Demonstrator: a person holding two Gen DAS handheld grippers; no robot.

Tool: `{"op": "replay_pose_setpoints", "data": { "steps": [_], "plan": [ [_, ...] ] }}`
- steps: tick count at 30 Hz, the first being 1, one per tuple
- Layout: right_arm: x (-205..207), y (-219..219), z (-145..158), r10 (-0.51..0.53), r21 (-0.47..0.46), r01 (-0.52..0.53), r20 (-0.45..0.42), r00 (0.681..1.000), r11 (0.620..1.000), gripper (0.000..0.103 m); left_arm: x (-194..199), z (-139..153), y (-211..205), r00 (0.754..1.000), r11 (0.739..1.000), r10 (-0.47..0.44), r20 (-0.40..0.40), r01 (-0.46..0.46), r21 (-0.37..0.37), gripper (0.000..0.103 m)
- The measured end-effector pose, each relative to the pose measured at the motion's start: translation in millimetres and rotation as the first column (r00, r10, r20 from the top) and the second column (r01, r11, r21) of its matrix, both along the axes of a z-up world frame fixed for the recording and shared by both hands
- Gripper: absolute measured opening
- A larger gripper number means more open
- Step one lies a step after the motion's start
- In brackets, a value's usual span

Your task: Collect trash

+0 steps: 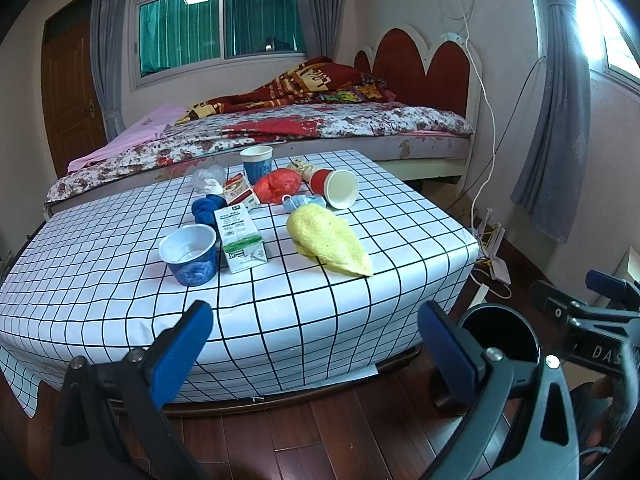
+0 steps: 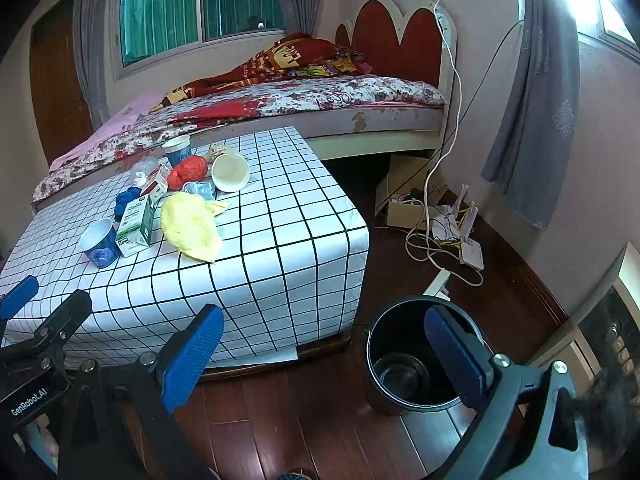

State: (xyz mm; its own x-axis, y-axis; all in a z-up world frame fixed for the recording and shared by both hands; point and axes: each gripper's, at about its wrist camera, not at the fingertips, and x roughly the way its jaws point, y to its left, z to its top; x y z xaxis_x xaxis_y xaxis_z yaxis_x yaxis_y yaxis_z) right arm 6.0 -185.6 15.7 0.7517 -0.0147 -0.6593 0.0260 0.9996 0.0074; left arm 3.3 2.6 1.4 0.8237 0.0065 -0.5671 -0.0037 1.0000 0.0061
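Note:
A low table with a checked cloth point(image 1: 280, 292) point(image 2: 260, 240) carries trash: a blue foil-lined cup point(image 1: 191, 249) point(image 2: 99, 245), a green-white carton point(image 1: 239, 238) point(image 2: 137, 225), a red-white carton point(image 1: 239, 192), a red plastic bag point(image 1: 278, 187) point(image 2: 187, 171), a tipped red paper cup point(image 1: 335, 188) point(image 2: 230, 173), an upright blue cup point(image 1: 256, 165) point(image 2: 177, 150), a face mask point(image 1: 303, 202), a yellow cloth point(image 1: 328, 240) point(image 2: 190, 226). A black bin point(image 2: 416, 360) point(image 1: 500, 340) stands on the floor at the table's right. My left gripper point(image 1: 316, 344) and right gripper point(image 2: 324, 352) are open, empty, before the table.
A bed point(image 1: 320, 124) lies behind the table. Cables, a router and a power strip point(image 2: 452, 232) litter the floor by the right wall. Grey curtains point(image 2: 536, 100) hang at right. A blue cloth point(image 1: 206, 208) and clear plastic wrap point(image 1: 208, 178) also lie on the table.

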Motion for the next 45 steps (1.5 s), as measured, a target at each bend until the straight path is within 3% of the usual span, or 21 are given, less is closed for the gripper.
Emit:
{"op": "replay_pose_setpoints", "data": {
  "steps": [45],
  "plan": [
    [-1.5,-0.1,0.5,0.000,0.003,0.000,0.000,1.000,1.000,0.102,-4.2,-2.9,2.7,1.000,1.000,0.003,0.000,-0.003,-0.002,0.102]
  ]
}}
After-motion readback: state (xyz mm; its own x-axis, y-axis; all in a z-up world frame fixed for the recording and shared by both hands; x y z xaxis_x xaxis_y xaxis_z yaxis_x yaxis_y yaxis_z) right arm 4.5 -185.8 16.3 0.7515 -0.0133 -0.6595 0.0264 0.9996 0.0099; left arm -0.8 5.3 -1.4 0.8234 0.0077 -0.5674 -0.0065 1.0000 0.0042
